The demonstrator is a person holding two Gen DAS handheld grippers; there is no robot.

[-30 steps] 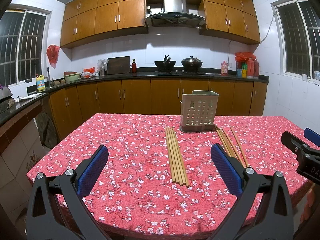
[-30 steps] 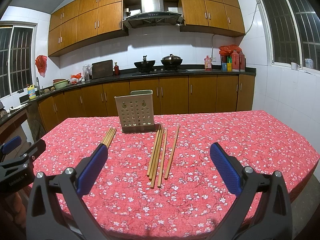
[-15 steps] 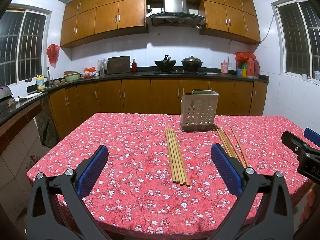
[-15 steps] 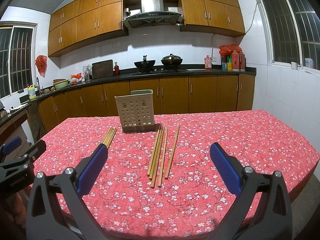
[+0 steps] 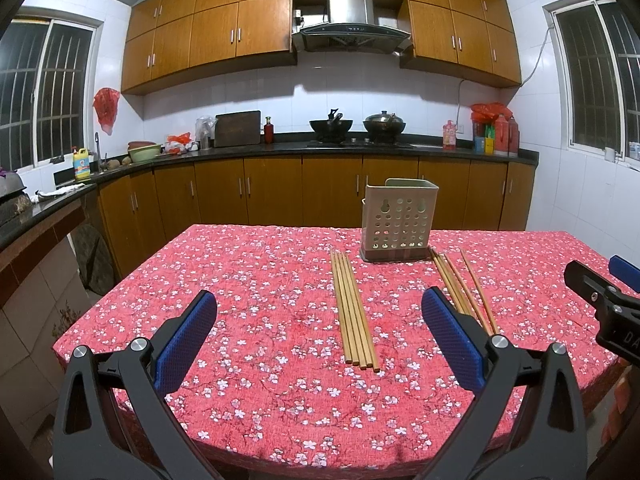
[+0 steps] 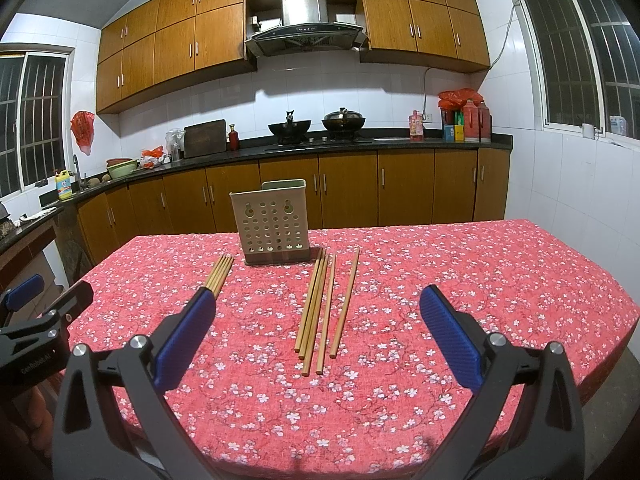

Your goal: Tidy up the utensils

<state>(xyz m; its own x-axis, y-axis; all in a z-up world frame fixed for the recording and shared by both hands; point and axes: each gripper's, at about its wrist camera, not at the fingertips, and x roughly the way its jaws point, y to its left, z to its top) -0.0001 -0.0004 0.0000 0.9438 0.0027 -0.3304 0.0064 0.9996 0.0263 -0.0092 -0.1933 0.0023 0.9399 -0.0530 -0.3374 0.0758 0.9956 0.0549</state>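
A beige perforated utensil holder (image 5: 398,220) stands upright on the table (image 5: 248,280), which is covered in a red cloth printed with small white blossoms. Two groups of wooden chopsticks lie flat on the cloth on the near side of the holder. The tight bundle of chopsticks (image 5: 354,310) starts just off the holder's left front corner and runs toward the camera, the sticks side by side and touching. The looser set of chopsticks (image 6: 324,308) starts just off the holder's right front corner – three sticks lie close together, one lies a little apart further right, and all fan slightly as they come nearer.

The left gripper (image 5: 320,336) hovers over the near edge of the table, short of the holder, its blue-padded jaws spread wide with nothing between them; the tight bundle sits in line with the gap. The right gripper (image 6: 318,334) hangs likewise in front of the holder, jaws equally wide apart and empty – the looser set lies in line with its gap. Each gripper shows at the edge of the other's view, to either side of the holder
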